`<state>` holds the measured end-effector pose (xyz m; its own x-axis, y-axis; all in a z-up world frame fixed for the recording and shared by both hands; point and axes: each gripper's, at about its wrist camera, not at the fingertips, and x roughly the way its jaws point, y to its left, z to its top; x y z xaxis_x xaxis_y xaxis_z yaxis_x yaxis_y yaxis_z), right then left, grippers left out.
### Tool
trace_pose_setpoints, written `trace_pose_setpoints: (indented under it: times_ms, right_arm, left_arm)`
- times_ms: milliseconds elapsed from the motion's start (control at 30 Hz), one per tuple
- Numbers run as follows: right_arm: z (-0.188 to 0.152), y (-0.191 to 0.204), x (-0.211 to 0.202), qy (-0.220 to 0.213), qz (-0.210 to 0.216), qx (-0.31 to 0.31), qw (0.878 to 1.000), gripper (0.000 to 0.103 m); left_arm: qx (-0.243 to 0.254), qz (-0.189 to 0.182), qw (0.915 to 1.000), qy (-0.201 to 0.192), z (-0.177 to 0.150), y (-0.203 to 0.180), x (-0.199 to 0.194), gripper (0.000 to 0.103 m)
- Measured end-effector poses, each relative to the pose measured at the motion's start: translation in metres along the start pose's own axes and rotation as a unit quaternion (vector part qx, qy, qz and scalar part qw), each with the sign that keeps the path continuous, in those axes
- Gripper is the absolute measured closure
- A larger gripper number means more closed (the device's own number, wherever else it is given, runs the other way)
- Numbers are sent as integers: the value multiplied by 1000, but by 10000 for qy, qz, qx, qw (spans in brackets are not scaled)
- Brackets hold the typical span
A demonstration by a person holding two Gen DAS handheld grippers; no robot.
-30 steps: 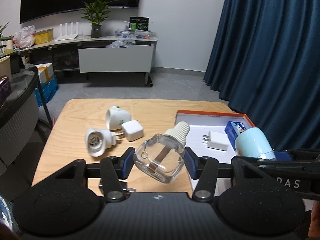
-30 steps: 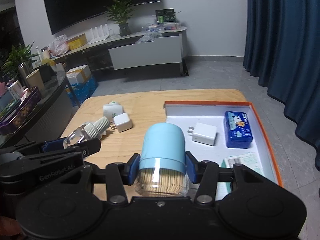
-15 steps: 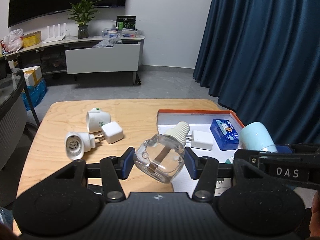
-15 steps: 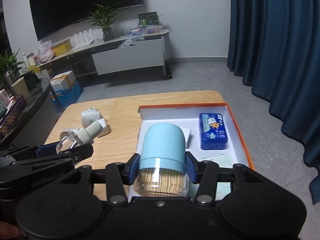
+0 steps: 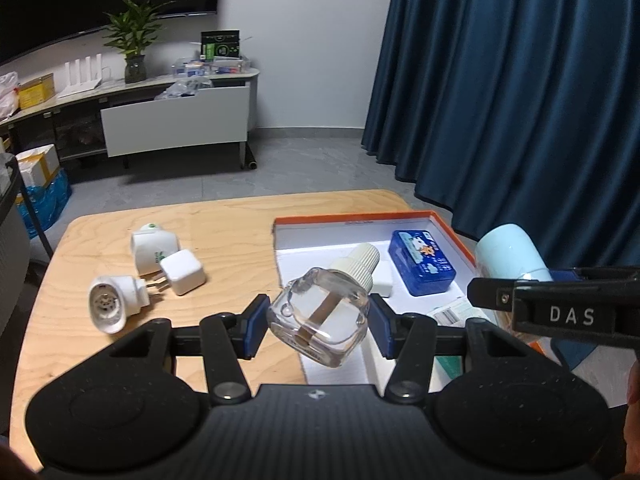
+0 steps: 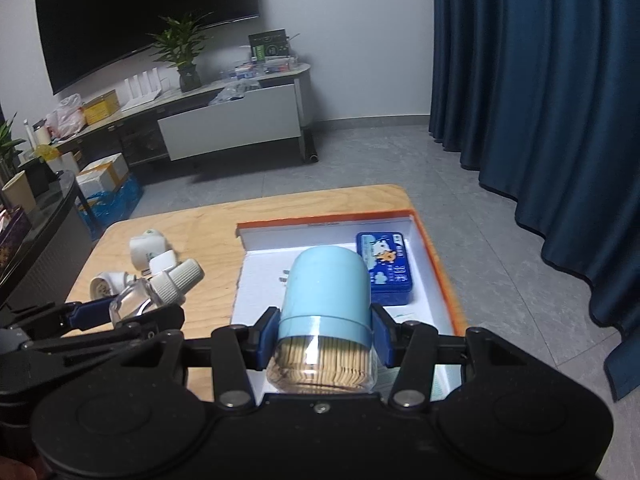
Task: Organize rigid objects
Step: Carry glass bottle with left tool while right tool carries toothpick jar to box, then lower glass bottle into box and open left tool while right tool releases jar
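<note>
your left gripper (image 5: 318,326) was clamped on a clear glass bottle (image 5: 320,320), the blue pads pressing its two sides — the bottle sat tilted between the jaws with its ribbed white cap (image 5: 358,266) pointing up and away from you, over the near left edge of the orange-rimmed box (image 5: 352,217). your right gripper (image 6: 322,338) was closed on a toothpick jar (image 6: 325,312), pale blue lid pointing forward, the clear toothpick-filled end toward the camera, held above the box's white floor. inside the box a blue tin (image 6: 385,268) lay flat at the right side, and a white charger (image 5: 382,278) lay just left of it — mostly hidden behind the bottle. on the wooden table (image 5: 224,220), left of the box, three white plug-in pieces lay close together: a white adapter cube (image 5: 183,272), a round plug-in unit (image 5: 114,300) and a green-marked plug-in unit (image 5: 152,247).
</note>
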<state>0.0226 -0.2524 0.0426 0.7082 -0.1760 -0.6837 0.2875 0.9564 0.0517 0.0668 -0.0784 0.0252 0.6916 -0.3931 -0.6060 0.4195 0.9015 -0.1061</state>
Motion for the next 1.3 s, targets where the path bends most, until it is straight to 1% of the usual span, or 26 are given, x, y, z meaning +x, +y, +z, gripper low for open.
trace_pose_setpoints:
  times_ms: [333,767,1300]
  right_arm:
    - [6,-22,3,-29,-84,185,9998,44]
    - [12,-44,17,25,-93,363,9993,44]
    - [24,-54,42,140,-93,319,9993,44]
  left_arm:
    - [178,-167,9997,50,4,-18,11,50]
    - [290,-265,9991,134,6,-33,26,50]
    - [329,-327,9985,280,10,-45,49,50]
